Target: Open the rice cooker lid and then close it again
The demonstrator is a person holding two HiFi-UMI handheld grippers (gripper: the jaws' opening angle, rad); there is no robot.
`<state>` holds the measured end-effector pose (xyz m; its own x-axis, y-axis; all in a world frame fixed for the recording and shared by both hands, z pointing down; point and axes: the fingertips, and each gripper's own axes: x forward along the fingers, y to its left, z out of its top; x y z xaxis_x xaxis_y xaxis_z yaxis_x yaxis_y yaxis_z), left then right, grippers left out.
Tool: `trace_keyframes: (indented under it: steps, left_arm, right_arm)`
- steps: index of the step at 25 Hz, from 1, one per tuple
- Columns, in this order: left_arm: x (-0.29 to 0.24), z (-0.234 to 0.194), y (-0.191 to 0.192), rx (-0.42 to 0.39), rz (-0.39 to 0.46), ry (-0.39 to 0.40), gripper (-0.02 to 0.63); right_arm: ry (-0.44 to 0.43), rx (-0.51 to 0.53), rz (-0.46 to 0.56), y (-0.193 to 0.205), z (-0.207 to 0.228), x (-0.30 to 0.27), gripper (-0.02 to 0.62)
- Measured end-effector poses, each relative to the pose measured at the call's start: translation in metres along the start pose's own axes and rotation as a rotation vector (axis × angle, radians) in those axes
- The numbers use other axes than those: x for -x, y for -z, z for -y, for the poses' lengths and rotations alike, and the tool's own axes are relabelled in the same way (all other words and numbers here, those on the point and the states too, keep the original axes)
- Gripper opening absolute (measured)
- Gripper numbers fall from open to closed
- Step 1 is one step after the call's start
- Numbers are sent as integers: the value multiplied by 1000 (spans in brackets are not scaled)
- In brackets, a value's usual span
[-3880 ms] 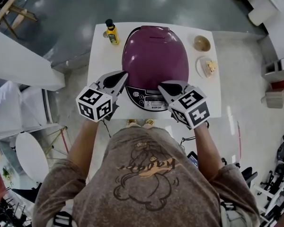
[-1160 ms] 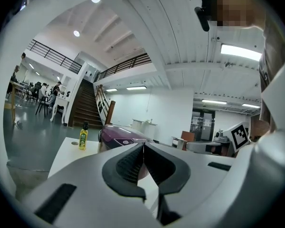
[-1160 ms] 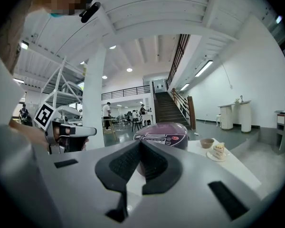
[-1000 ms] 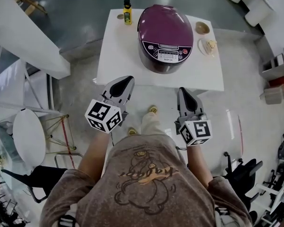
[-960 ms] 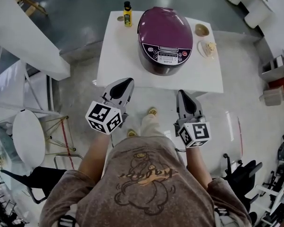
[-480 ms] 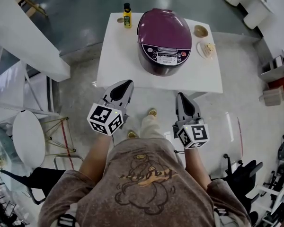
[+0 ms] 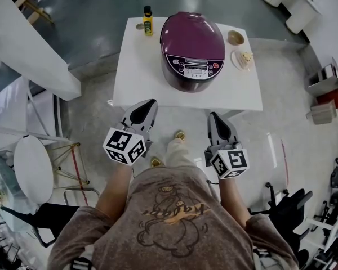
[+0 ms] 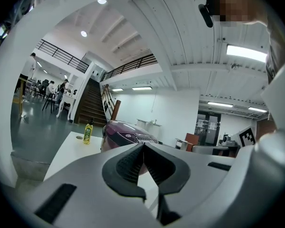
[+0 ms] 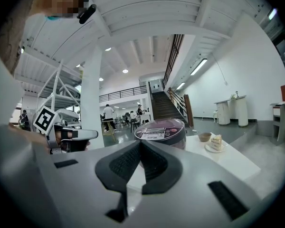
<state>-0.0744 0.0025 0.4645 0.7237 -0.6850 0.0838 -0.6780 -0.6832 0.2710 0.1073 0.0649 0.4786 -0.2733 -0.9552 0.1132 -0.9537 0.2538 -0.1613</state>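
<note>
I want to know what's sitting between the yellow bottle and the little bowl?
The purple rice cooker stands between them, seen in the head view.

A yellow bottle (image 7: 148, 21) stands at the far left corner of the white bench (image 7: 141, 77). A brown bowl (image 7: 235, 37) and a plate of cake (image 7: 242, 59) sit near its right edge.

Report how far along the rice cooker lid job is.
Done, apparently: the purple rice cooker on the white table has its lid down. In hand: nothing; the left gripper and right gripper are shut, empty, held short of the table. Left: nothing visible, though these views cannot show whether the lid was ever opened.
</note>
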Motion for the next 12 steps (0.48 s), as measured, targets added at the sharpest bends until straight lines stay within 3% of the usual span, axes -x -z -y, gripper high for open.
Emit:
trace_keyframes:
  steps: [12]
  left_arm:
    - [4, -6, -1, 31, 3, -6, 23]
  right_arm:
    - [-13, -14, -2, -3, -4, -6, 0]
